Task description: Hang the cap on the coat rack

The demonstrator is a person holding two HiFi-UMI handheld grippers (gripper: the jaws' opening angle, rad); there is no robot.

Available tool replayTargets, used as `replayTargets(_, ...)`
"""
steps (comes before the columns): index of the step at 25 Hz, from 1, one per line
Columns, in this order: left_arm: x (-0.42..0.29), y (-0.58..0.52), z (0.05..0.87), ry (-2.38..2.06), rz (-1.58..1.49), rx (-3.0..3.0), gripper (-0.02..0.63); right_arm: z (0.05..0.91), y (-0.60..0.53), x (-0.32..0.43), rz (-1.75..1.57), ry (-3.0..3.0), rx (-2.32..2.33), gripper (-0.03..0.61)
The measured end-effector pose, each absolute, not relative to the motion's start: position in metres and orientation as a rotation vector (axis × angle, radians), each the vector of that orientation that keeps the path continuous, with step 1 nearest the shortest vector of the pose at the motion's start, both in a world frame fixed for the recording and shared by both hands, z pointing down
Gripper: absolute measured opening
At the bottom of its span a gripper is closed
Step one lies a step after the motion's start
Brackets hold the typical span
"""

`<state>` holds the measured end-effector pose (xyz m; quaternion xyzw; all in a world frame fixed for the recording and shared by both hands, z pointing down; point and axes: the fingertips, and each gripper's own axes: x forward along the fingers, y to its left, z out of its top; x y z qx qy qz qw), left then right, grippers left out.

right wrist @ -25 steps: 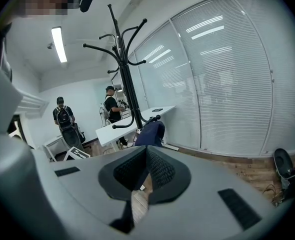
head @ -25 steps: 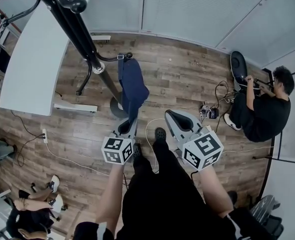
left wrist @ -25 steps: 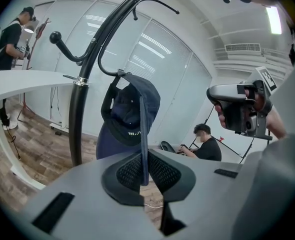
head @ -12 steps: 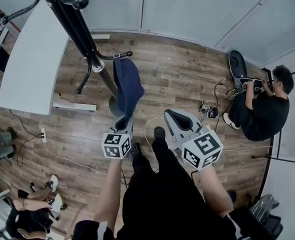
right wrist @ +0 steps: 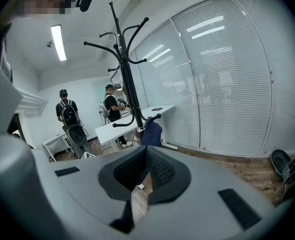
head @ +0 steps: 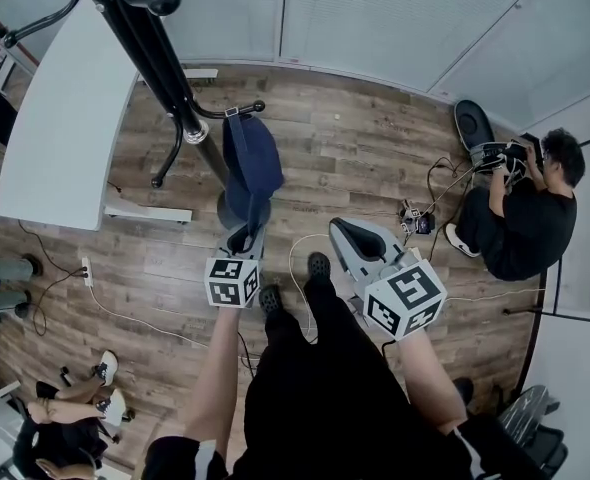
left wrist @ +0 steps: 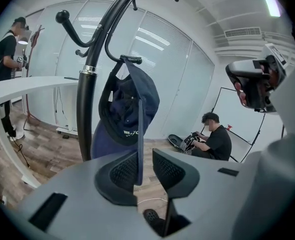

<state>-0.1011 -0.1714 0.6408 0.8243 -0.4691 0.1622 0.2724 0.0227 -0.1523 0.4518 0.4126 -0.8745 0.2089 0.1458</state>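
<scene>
Cap now hangs nearer the coat rack than before; we find left gripper jaws opening round its brim; right gripper pressed together.

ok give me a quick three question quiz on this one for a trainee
1. True or false: the cap hangs from a hook of the coat rack.
2. The right gripper is: A) shut on the cap, B) shut and empty, C) wide open.
3. What stands between the jaws of the left gripper?
Key: 1 true. 2 B. 3 the cap's brim; the jaws are opening, with a gap already showing on one side.
</scene>
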Motion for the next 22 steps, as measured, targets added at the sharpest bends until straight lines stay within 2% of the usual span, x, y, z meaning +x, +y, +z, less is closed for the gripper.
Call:
replayTargets(2,-0.101,-0.174,0.642,-1.254,0.443,2.226,0.139,0.452,-0.152,0.022,0.602,-2.516,1.192,0.032)
replayTargets(6,-0.101,-0.177,0.642,-1.243,0.458,2.236,0.157,0.451,-0.15,0.02,0.602,-2.516,1.197,0.032)
replayTargets(7,-0.101,-0.178,0.642,-1.239,0.462,2.237,0.191,0.451,-0.149,0.02,0.599,-2.519,1.196,0.032)
replayTargets(22,-0.101,-0.171,0.623,-1.223,0.445,2.286,0.198,0.444,-0.135,0.017,0.594,-2.517,1.253,0.032)
